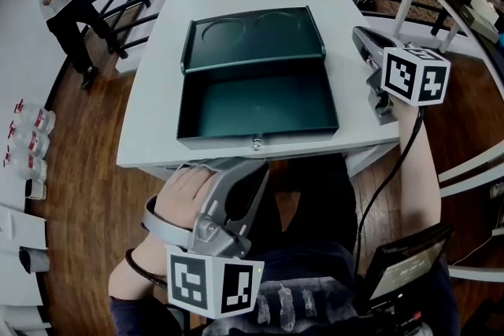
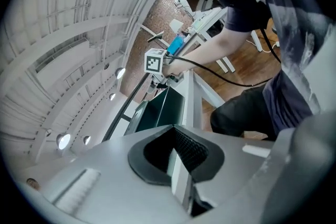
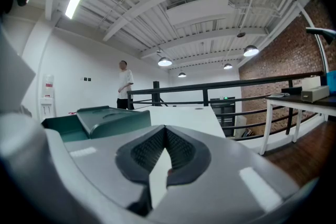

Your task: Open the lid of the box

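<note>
The near edge of the table is being overlapped by the left gripper. In the right gripper view, the box is being half hidden by the grey body of the right gripper. The box, dark green, smooth and rectangular, is lying open mid-table. Its lid, pressed with two round recesses, is being shown folded back on the far side. Both pairs of jaws are being held closed on nothing, their black ribbed pads meeting. The right gripper is being held just right of the box.
</note>
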